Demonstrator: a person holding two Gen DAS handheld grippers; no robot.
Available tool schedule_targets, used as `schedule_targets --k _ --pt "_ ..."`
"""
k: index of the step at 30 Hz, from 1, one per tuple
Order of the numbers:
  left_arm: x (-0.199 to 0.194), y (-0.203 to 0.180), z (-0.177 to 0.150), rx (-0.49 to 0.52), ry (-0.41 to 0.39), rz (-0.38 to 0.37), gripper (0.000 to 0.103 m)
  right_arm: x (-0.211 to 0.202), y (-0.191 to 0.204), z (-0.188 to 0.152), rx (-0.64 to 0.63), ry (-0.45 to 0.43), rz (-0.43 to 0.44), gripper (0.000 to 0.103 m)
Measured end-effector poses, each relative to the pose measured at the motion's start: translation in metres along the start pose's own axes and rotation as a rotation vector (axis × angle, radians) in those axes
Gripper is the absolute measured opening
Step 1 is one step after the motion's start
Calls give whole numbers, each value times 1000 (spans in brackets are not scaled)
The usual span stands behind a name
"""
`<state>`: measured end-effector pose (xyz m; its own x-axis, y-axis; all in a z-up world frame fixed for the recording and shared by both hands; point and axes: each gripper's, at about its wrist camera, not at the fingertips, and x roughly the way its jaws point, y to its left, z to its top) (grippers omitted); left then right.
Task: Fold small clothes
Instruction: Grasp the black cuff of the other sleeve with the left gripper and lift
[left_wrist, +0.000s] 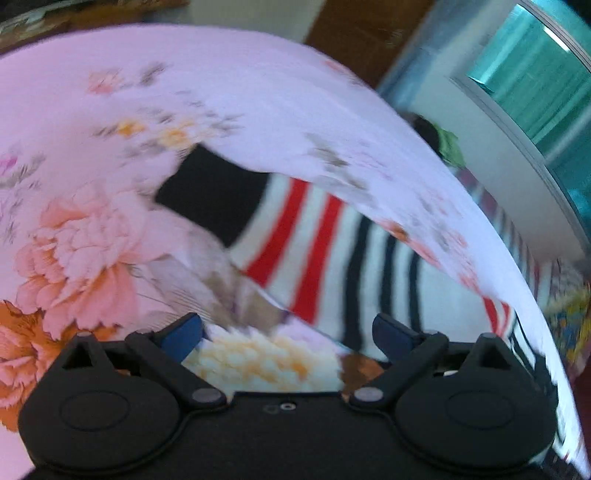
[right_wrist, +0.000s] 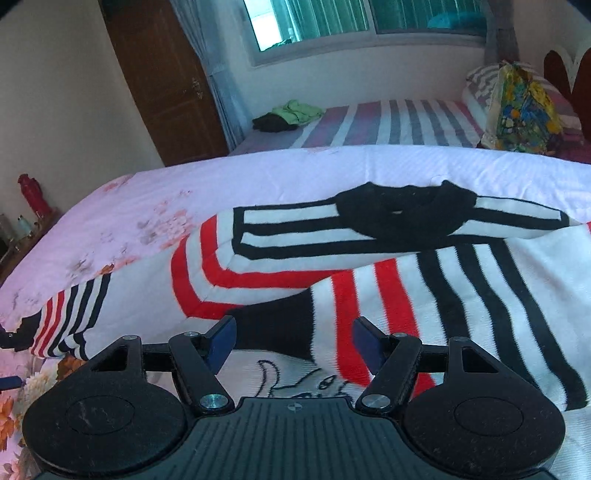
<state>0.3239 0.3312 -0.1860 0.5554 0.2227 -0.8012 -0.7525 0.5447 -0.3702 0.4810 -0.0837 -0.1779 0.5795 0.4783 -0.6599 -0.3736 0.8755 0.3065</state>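
Striped sweater (right_wrist: 424, 295) on floral bedspread (left_wrist: 92, 221), blurred, seemingly partly folded, left hand-held gripper (left_wrist: 288, 336) and right hand-held gripper (right_wrist: 293, 341) both agape, empty

Sweater (right_wrist: 424, 288) spread across the bedsheet (right_wrist: 258, 173) at centre frame, its sleeve (right_wrist: 66, 317) trailing off lower left, second bed (right_wrist: 388, 122) behind at upper centre, clothes pile (right_wrist: 291, 114) on its left end

striped sweater (right_wrist: 424, 280) — floral bedsheet (right_wrist: 258, 177) beneath
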Motion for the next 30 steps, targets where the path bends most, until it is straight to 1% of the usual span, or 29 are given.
schedule_targets --k 1,3,4,5,8,10,11,12,13,14,15,16,17,19,21,22,23,24,25,27,30 --pt "4 6 3 -33 9 -15 96 2 1 0 -1 3 -3 69" --pt "10 17 8 -101 -6 -85 95 5 3 0 -4 4 -6 69" --pt "13 20 10 -122 -18 -114 93 7 4 1 -7 4 -12 69" --pt "17 21 13 -135 -23 -136 86 8 4 1 -10 3 -19 69" --pt "27 23 19 -174 -56 -174 85 10 3 2 -4 0 -37 69" --pt "33 20 24 -186 -84 -175 79 12 1 2 -1 -7 -52 69" --pt "36 17 27 -181 -94 -169 65 13 0 3 0 -9 -58 69" --pt "40 17 30 -181 -93 -172 49 14 0 3 -1 -10 -69 69" --pt "43 17 31 -185 -89 -175 39 15 0 3 -5 -13 -85 69" --pt "46 18 33 -189 -74 -178 20 16 -1 3 -7 -16 -97 69" --pt "47 19 33 -197 -61 -182 18 17 -1 3 -8 -17 -104 69" --pt "46 18 33 -196 -66 -177 17 17 -2 3 -12 -22 -115 69" --pt "44 16 33 -187 -77 -178 13 16 -2 3 -19 -27 -131 69" --pt "35 9 33 -157 -100 -210 12 20 -3 1 -44 -20 -164 69" --pt "24 -8 34 -93 -127 -261 12 32 -6 -5 -70 26 -205 68" --pt "18 -20 34 -59 -131 -297 12 39 -6 -8 -94 45 -208 69" --pt "12 -31 33 -24 -137 -321 12 39 -4 -9 -124 37 -214 69" --pt "4 -47 31 22 -141 -357 12 38 -6 -6 -116 46 -209 68" --pt "-4 -65 28 73 -143 -397 12 33 -10 -3 -80 40 -186 68" --pt "-17 -103 17 171 -139 -474 12 16 -21 3 0 -19 -127 68" --pt "-27 -165 -12 303 -77 -598 12 -8 -36 7 49 -61 -101 69"
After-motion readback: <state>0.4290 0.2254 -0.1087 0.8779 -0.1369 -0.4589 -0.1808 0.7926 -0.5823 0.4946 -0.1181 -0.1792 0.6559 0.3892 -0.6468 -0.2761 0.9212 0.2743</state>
